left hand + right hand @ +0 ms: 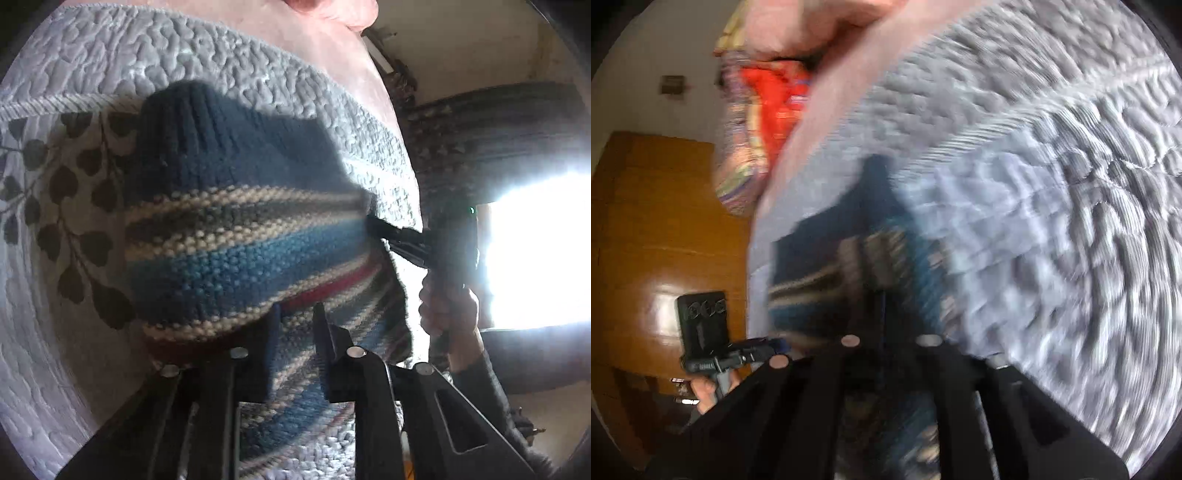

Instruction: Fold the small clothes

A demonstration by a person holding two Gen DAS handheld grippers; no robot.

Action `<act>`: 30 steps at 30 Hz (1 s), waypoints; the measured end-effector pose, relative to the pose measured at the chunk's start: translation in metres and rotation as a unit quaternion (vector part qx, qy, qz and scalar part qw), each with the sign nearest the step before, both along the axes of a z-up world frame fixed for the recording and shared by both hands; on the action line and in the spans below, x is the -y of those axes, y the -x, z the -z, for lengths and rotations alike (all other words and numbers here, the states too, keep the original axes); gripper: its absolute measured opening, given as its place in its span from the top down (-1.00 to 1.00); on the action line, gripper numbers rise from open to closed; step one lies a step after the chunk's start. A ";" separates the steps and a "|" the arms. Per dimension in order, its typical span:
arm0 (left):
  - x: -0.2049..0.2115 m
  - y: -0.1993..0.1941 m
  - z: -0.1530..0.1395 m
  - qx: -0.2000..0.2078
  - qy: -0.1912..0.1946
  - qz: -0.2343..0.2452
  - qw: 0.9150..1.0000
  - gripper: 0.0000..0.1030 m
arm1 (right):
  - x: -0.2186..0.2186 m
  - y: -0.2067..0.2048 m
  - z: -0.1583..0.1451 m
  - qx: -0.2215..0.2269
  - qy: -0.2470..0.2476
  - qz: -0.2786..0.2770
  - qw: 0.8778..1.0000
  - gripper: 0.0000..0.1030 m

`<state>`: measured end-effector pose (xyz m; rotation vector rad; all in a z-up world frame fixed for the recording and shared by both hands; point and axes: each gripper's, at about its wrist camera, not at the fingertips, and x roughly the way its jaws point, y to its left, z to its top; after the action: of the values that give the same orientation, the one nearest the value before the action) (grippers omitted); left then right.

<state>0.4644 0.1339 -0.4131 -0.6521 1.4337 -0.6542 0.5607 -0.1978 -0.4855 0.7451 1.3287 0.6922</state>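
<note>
The striped knit garment (229, 236) hangs above the quilted bedcover (110, 51), pinched by the left gripper (295, 325) at 6 o'clock and the right gripper (384, 225) at 3 o'clock (blurred in its own view). A thin grip may slip.

Right wrist view motion-blurred; right tongs (882, 295) tips lost against sweater (812, 266).

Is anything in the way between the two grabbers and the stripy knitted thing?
No. Both already have it. The left gripper pinches the striped knit garment at its near edge, and the right gripper grips its far corner. Only the quilted bedspread lies underneath.
</note>
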 end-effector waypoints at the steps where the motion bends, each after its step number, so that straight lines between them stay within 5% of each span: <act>1: 0.001 0.010 -0.009 0.002 0.038 0.012 0.999 0.36 | -0.004 0.012 -0.010 0.010 -0.025 -0.018 0.999 0.82; 3: 0.010 0.030 -0.017 0.008 0.056 0.050 0.997 0.27 | -0.021 0.050 -0.026 0.031 -0.038 -0.079 0.996 0.71; 5: 0.012 0.045 0.000 -0.003 -0.005 0.067 0.998 0.29 | -0.031 0.074 -0.018 0.026 -0.013 -0.112 0.993 0.71; 7: 0.008 0.047 0.027 -0.029 -0.033 0.047 0.998 0.88 | -0.032 0.082 0.006 0.007 0.032 -0.116 0.993 1.00; 11: 0.000 0.045 0.028 -0.043 -0.021 0.009 0.999 0.96 | -0.015 0.088 0.006 0.001 0.023 -0.082 0.996 0.92; 12: -0.001 0.050 0.019 -0.039 -0.010 0.010 0.999 0.73 | -0.015 0.090 -0.003 0.008 0.015 -0.082 0.996 0.73; 13: -0.004 0.054 0.011 -0.037 0.023 0.012 0.999 0.21 | -0.013 0.096 -0.009 0.012 0.003 -0.084 0.996 0.63; 15: -0.006 0.066 0.003 -0.029 0.040 0.023 0.999 -0.19 | -0.006 0.111 -0.010 0.019 0.017 -0.092 0.995 0.56; 17: -0.002 0.080 0.010 -0.025 -0.011 0.040 0.999 -0.16 | -0.003 0.112 0.007 -0.001 0.045 -0.089 0.995 1.00; 18: 0.002 0.084 0.015 -0.035 -0.019 0.046 0.998 -0.16 | 0.003 0.111 0.011 -0.011 0.034 -0.081 0.996 1.00; 20: -0.001 0.093 0.010 -0.029 -0.016 0.045 0.998 -0.18 | 0.017 0.105 0.006 -0.024 -0.014 -0.059 0.998 0.79; 22: -0.014 0.100 -0.002 -0.013 0.017 0.028 0.999 -0.31 | 0.038 0.096 -0.006 -0.014 -0.061 -0.026 0.998 -0.07; 24: -0.036 0.106 -0.013 0.012 0.015 0.000 1.000 -0.52 | 0.062 0.084 -0.010 -0.013 -0.076 0.009 0.997 -0.40; 27: -0.071 0.104 -0.004 0.020 -0.024 -0.051 0.998 -0.56 | 0.069 0.062 0.010 -0.050 -0.092 0.006 0.994 -0.53; 30: -0.101 0.100 0.019 -0.031 0.019 -0.105 0.994 -0.58 | 0.057 0.039 0.039 -0.085 -0.092 -0.027 0.992 -0.58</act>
<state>0.3649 0.2353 -0.4326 -0.8470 1.3884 -0.5009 0.5215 -0.2550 -0.5249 0.9360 1.4576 0.8169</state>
